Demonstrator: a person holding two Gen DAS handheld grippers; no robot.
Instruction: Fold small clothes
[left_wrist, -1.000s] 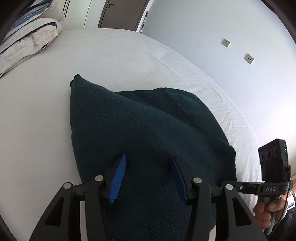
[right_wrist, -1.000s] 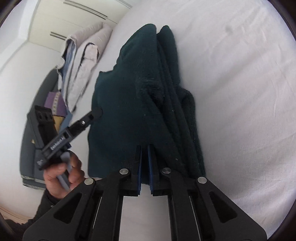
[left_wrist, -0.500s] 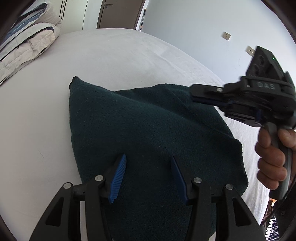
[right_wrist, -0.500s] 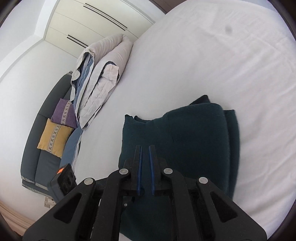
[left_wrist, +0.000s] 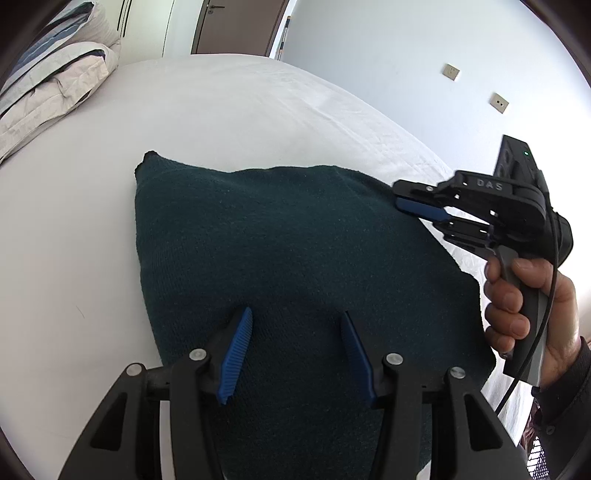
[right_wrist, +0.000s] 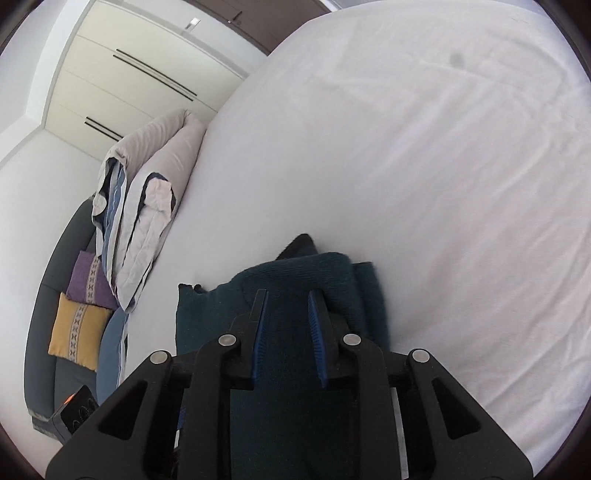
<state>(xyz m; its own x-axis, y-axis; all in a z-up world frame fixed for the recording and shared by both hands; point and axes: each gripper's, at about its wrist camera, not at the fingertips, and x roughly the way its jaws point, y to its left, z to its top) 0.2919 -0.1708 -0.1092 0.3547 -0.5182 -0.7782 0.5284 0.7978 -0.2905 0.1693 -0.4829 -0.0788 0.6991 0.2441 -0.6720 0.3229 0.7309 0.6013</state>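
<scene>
A dark green knitted garment (left_wrist: 288, 258) lies folded flat on the white bed (left_wrist: 240, 103). My left gripper (left_wrist: 295, 325) is open and empty, hovering over the garment's near edge. My right gripper (right_wrist: 286, 306) is open, just above the garment (right_wrist: 295, 273); nothing is between its blue pads. In the left wrist view the right gripper (left_wrist: 413, 201) sits at the garment's far right corner, held by a hand (left_wrist: 517, 306).
A folded pale duvet (right_wrist: 140, 199) lies at the bed's edge, also in the left wrist view (left_wrist: 48, 85). A dark sofa (right_wrist: 44, 321) with purple and yellow cushions stands beside the bed. A white wall with sockets (left_wrist: 498, 103) is to the right.
My right gripper carried a fold of the garment across, laid it down and opened. The garment now lies flatter. My left gripper stayed open in place.
</scene>
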